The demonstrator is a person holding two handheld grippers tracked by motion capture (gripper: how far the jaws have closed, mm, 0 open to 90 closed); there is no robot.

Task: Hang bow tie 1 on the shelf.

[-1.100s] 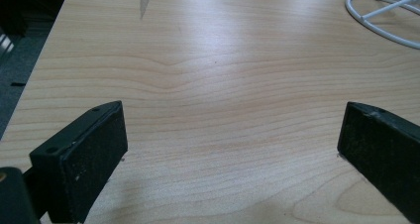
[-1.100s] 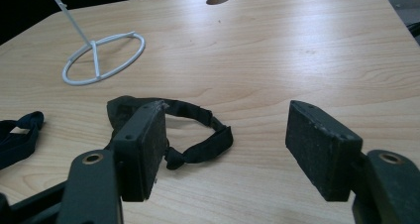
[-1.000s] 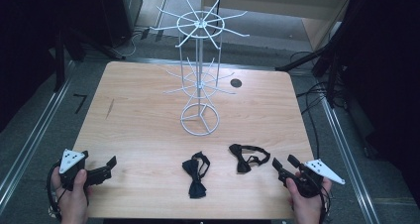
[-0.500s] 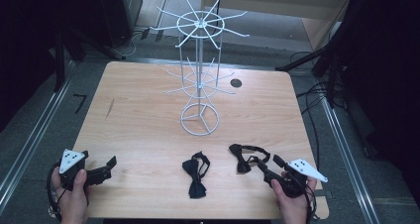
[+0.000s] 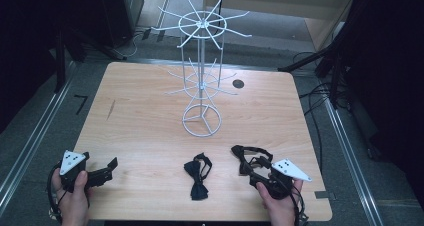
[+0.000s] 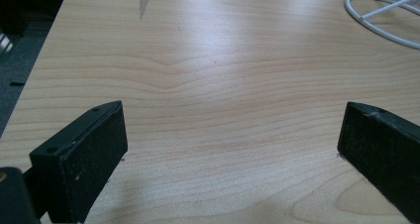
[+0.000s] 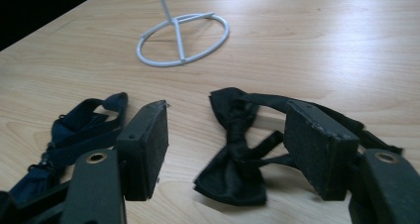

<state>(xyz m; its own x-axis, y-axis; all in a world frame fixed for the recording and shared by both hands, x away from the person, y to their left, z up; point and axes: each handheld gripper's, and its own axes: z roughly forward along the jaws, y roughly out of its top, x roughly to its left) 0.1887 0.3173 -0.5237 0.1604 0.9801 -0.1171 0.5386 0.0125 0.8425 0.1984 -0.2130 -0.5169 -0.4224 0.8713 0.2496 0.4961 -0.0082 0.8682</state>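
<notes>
Right tool (image 7: 225, 144) jaws wide apart, straddling black bow tie (image 7: 237, 154) at table (image 5: 140, 121) front right, nothing gripped. Left tool (image 6: 233, 149) wide open, empty, front left over bare wood. Navy bow tie (image 5: 197, 178) front centre. White wire rack (image 5: 201, 81) mid-table

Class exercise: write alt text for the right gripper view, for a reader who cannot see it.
The right gripper has its two black jaws open on either side of a black bow tie lying on a wooden table. A dark blue bow tie lies outside the jaws to the left, and the ring base of a white wire stand sits farther back.
</notes>
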